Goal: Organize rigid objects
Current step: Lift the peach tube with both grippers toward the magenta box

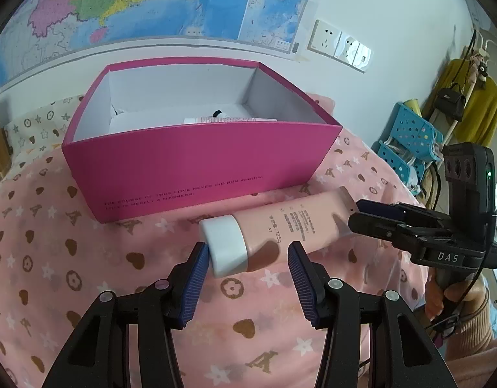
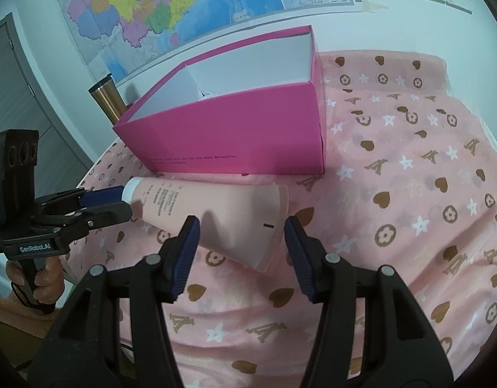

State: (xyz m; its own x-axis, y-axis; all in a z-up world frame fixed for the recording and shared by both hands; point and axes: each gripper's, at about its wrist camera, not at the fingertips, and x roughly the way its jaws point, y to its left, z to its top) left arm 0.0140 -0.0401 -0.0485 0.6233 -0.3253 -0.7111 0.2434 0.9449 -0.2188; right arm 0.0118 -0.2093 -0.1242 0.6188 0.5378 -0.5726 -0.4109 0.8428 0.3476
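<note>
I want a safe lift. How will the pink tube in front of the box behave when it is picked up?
The pink tube looks soft-walled, so it may dent under pressure. Its white cap seems rigid, a firmer hold. The flat crimped end probably stops it rolling far on the cloth.

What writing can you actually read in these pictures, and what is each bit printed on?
"DAS": on the right gripper.
"GenRobot.AI": on the left gripper.
"125g": on the pink tube; its smaller print is too small to read.
"THE COURSE OF TRUE LOVE NEVER DID RUN SMOOTH. LOVE IS MERELY A MADNESS.": on the pink box, faint, partly guessed.
Wall map labels: unreadable.
</note>
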